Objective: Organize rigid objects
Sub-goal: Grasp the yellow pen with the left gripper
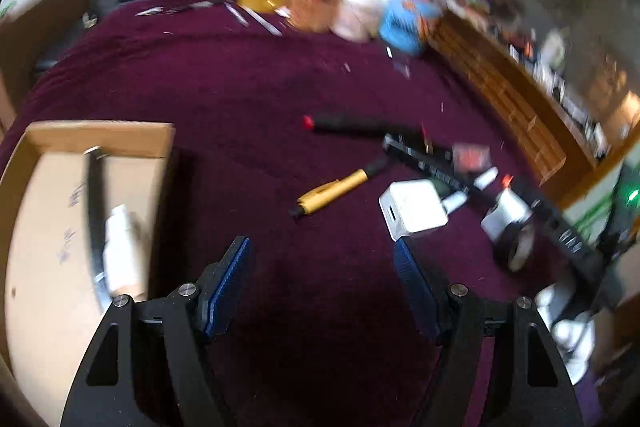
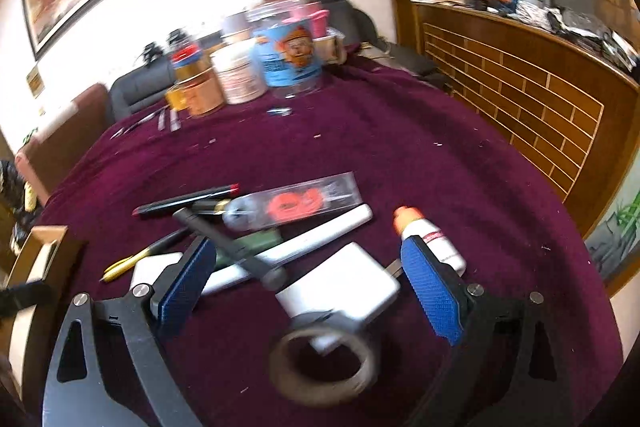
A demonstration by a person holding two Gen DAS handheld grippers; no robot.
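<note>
Blur: both views are smeared by motion; small items on the maroon cloth (image 1: 240,75) are hard to make out.
Writing: faint marks on the cardboard box (image 1: 48,195) floor cannot be read; the blue jar (image 2: 290,61) shows a cartoon face, its text unreadable.
Left gripper (image 1: 322,259): spread wide with nothing between the ribbed blue pads, over bare cloth just right of the box.
Right gripper (image 2: 306,267): spread wide, grasping nothing; it hovers above a white adapter (image 2: 352,287) and a tape roll (image 2: 324,367).
Box contents: a white bottle-like item (image 1: 118,251) and a dark curved strip (image 1: 94,195), both blurred.
Loose objects: yellow pen (image 1: 332,193), black marker with red cap (image 1: 344,125), white cube charger (image 1: 414,209), clear plastic case with orange shapes (image 2: 300,203), white tube (image 2: 320,239), orange-capped white bottle (image 2: 432,243), partly hidden behind the right finger.
Cut off: the box's left side leaves the frame.
</note>
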